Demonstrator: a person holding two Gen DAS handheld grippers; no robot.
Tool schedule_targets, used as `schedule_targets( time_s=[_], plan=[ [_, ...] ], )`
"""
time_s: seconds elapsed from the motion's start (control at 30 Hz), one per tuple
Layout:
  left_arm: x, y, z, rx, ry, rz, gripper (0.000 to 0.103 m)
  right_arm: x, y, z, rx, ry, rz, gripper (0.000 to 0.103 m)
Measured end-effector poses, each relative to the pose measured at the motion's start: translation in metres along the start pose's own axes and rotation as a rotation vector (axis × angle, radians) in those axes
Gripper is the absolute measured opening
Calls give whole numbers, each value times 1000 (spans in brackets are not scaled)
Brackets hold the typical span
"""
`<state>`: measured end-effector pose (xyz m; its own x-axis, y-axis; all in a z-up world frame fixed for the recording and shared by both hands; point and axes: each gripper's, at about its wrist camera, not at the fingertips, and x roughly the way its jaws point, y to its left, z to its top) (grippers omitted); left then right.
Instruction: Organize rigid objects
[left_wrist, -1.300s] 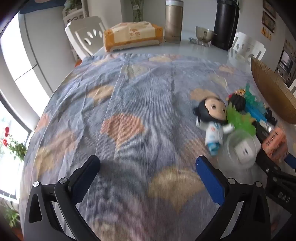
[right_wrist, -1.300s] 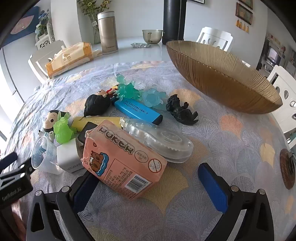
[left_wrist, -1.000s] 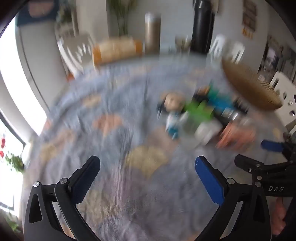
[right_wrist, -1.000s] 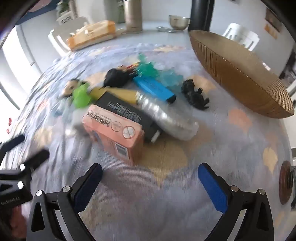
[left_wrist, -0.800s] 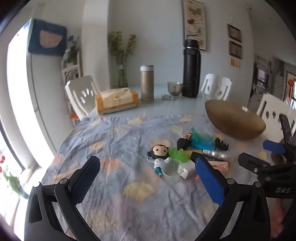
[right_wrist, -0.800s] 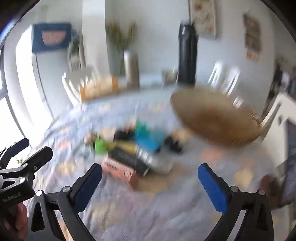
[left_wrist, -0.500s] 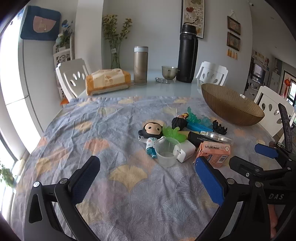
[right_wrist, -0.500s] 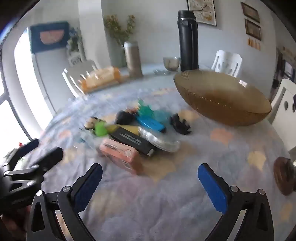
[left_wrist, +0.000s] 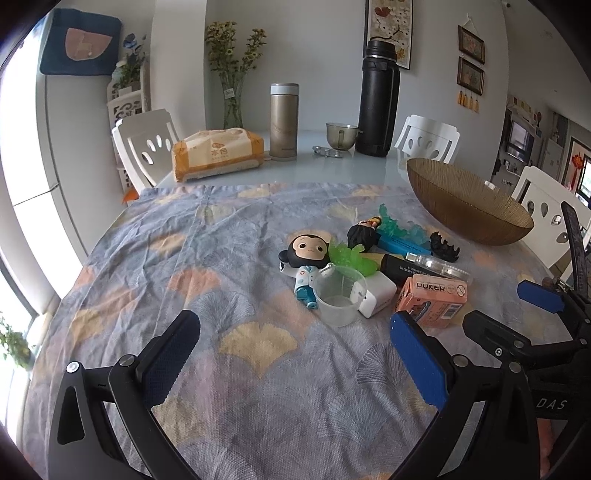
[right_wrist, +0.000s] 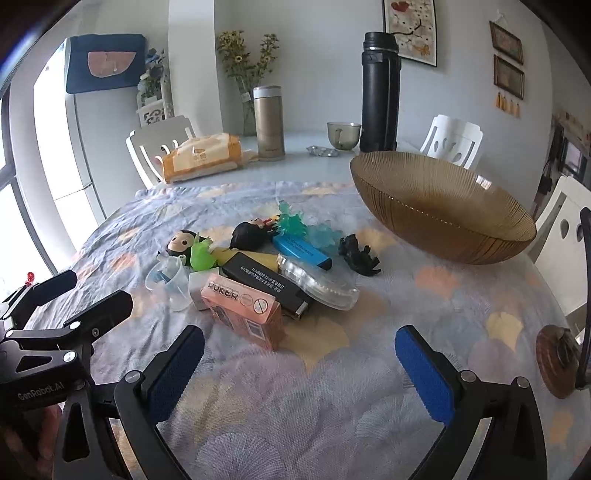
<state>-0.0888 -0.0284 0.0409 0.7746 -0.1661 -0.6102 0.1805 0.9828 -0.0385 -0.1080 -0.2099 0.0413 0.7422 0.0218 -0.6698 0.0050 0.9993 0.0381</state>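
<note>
Both grippers hover low over the patterned cloth (left_wrist: 229, 236), pointed forward at the heap; the left gripper (left_wrist: 295, 354) sits left of it, the right gripper (right_wrist: 299, 363) just before it. One amber bowl (right_wrist: 443, 206) stands empty, right of the heap and apart from it. Heaped near mid-table: one pink poker box (right_wrist: 243, 306), one clear cup (left_wrist: 341, 291), one white block (left_wrist: 378, 297), one black box (right_wrist: 266, 282), one blue box (right_wrist: 301, 251), one clear tape case (right_wrist: 321, 284), one monkey doll (left_wrist: 306, 254), one dark-haired figure (right_wrist: 247, 234), one black creature (right_wrist: 358, 256). Each gripper's jaws stand wide apart, holding and touching nothing
</note>
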Motion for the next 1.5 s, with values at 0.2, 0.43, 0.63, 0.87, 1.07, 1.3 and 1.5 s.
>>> schedule_targets(
  time_s=[0.2,0.43,0.63,0.87,1.07,1.3,1.5],
  plan=[
    [1,1,-1,-10,6,1,102,1,1,-1,0,-1,-5,103],
    [3,2,-2,-14,16,2,102,3,5,-2,-21,7,-24,103],
    [4,7,-2,-34,22,4,102,4,12,-3,-53,3,-43,103],
    [5,8,-3,-38,28,-1,102,4,14,-4,-66,2,-54,103],
    [6,9,-2,-46,35,-7,102,5,14,-3,-61,7,-52,103],
    [7,10,-2,-56,39,-10,102,6,14,-3,-66,8,-50,103],
    [7,11,-2,-58,39,-12,102,6,15,-3,-71,9,-48,103]
  ],
)
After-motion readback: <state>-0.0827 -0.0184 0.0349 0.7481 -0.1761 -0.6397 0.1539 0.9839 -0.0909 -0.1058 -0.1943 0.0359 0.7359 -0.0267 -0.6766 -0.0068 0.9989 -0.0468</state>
